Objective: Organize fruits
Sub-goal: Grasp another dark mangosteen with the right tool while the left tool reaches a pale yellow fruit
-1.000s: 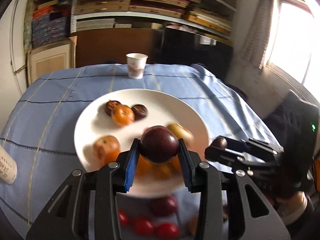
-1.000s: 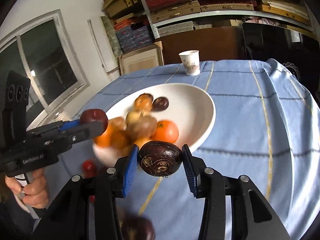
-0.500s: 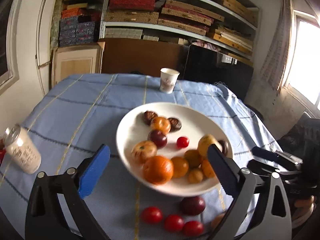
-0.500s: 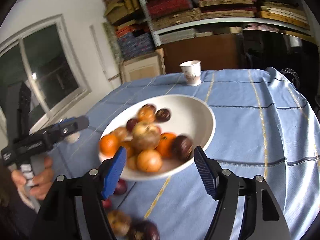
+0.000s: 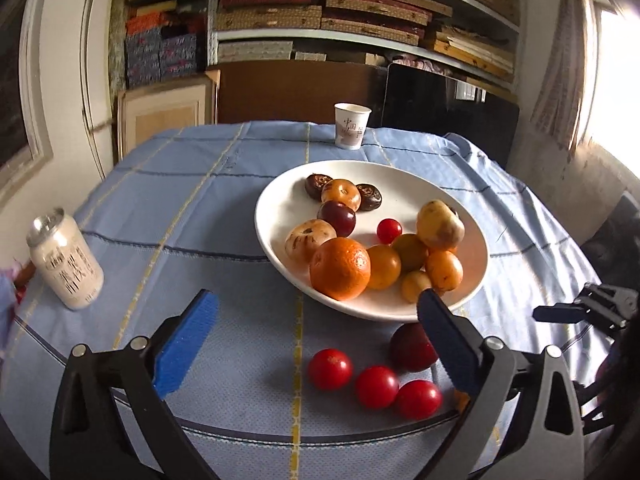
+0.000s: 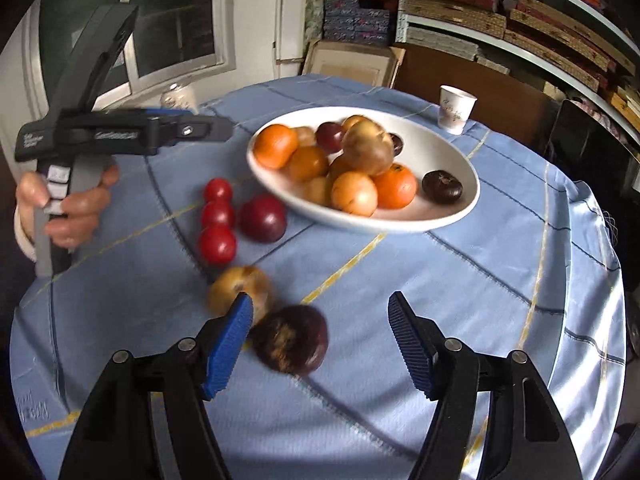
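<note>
the counter (image 5: 192, 208) is covered by a blue cloth with yellow and dark lines. directly on it: a white plate (image 5: 276, 216) of fruit ahead of the left tool (image 5: 316, 344), a paper cup (image 5: 352, 125) beyond the plate, a can (image 5: 64, 258) to its left, three red tomatoes (image 5: 374, 384) and a dark plum (image 5: 410, 346) between its jaws.
</note>
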The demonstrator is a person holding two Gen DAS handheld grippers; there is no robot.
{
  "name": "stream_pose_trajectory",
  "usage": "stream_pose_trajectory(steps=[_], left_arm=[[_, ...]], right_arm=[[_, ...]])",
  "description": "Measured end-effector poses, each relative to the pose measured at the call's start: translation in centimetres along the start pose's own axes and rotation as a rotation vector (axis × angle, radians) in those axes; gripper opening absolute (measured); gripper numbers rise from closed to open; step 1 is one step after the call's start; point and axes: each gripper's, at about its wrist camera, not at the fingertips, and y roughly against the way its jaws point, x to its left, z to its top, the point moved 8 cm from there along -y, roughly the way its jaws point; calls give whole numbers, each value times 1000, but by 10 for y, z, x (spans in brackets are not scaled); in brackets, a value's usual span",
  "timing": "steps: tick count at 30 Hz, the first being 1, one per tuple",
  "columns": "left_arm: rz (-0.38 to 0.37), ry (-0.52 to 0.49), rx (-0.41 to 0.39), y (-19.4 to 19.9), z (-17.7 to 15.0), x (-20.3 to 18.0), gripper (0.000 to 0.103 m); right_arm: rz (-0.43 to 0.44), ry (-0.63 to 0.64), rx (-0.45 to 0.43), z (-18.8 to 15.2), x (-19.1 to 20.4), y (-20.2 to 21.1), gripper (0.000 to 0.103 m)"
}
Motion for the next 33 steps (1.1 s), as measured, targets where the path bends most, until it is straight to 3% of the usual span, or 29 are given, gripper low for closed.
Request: stream_pose_trajectory(steps=[14,29,32,33], left_arm=[[7,-28,33,0,-9,-8,98],[10,-27,40,0,-10,-7,98],[14,-24,40,0,-10,-6,98],[16,-24,42,-1,-10,-6,98]], right_arm=[[4,74,96,-20,21,-21,70],[45,41,105,-21,25,-24,65],[74,26,108,-21,25,-25,56],[73,23,108,-21,24,-25,48]])
